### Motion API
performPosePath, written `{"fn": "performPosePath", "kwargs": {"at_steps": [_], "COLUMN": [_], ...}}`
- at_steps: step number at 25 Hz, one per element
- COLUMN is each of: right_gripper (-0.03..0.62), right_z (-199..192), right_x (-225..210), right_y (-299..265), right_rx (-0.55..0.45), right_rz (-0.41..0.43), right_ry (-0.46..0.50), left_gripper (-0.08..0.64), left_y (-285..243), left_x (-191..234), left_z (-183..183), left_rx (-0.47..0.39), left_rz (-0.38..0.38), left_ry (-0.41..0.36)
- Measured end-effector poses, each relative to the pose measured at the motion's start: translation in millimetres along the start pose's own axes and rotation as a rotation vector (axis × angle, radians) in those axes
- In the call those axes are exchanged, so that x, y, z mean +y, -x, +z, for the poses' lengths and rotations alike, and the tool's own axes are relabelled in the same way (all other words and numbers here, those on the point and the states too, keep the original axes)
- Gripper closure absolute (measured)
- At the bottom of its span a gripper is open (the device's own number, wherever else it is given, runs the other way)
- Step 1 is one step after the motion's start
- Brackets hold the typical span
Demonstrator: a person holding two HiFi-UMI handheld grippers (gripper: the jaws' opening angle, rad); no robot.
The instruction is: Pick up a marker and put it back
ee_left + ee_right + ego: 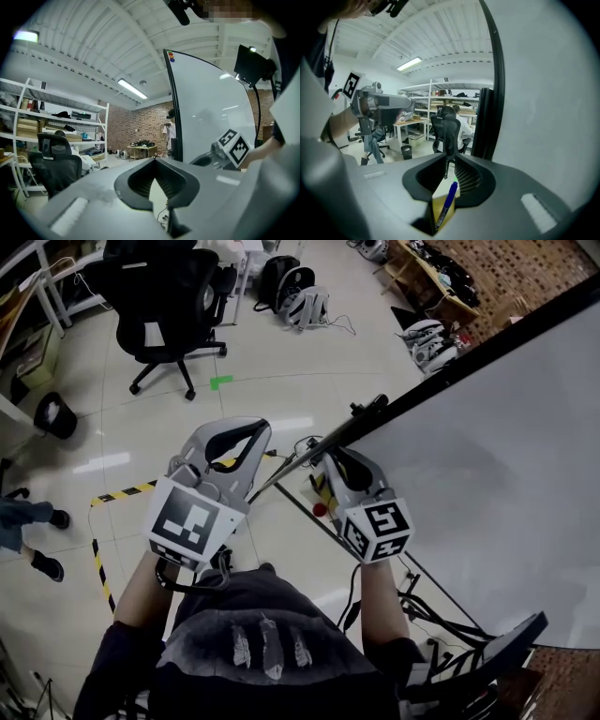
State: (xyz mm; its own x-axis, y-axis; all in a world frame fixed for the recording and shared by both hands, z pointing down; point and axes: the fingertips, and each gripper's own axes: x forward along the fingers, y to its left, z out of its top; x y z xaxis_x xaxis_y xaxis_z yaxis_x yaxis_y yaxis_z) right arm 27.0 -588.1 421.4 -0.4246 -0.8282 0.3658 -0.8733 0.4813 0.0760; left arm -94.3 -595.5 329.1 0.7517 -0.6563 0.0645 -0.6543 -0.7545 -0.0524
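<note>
Looks like the pickup step. The right gripper (448, 163) has its fingers a little apart, and the blue marker (449, 201) sits in the gap between them, low centre of the right gripper view. It's against a yellow box-like thing (439, 196) by the whiteboard (487, 456) edge. The gap is wider than the barrel, so it doesn't read as pinched yet.

The left gripper (153, 160) is clenched on nothing, just parked beside it.

To do this well, the person probably wants the pads square on the barrel, with the marker centred rather than hugging the right finger. They should close slowly so the yellow thing doesn't get caught too.

The marker's long axis runs lower left to upper right in that frame, along the fingers rather than across them. The brighter blue end points up and away, and the lower end hides under the gripper body.
</note>
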Motion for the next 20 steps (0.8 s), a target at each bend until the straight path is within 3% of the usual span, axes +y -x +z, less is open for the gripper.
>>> {"fn": "performPosePath", "kwargs": {"at_steps": [10,20], "right_gripper": [0.537,0.537], "right_z": [53.9,101.9], "right_x": [-8.5,14.1], "right_y": [34.7,57.5], "right_rx": [-0.166,-0.272], "right_rz": [-0.012,0.019], "right_ry": [-0.042,0.002], "left_gripper": [0.554,0.554], "left_y": [5.4,9.5], "left_x": [0.3,-3.4], "left_z": [10.0,45.6], "left_rx": [-0.015,-0.050], "left_rz": [0.006,0.001], "left_ry": [-0.023,-0.094]}}
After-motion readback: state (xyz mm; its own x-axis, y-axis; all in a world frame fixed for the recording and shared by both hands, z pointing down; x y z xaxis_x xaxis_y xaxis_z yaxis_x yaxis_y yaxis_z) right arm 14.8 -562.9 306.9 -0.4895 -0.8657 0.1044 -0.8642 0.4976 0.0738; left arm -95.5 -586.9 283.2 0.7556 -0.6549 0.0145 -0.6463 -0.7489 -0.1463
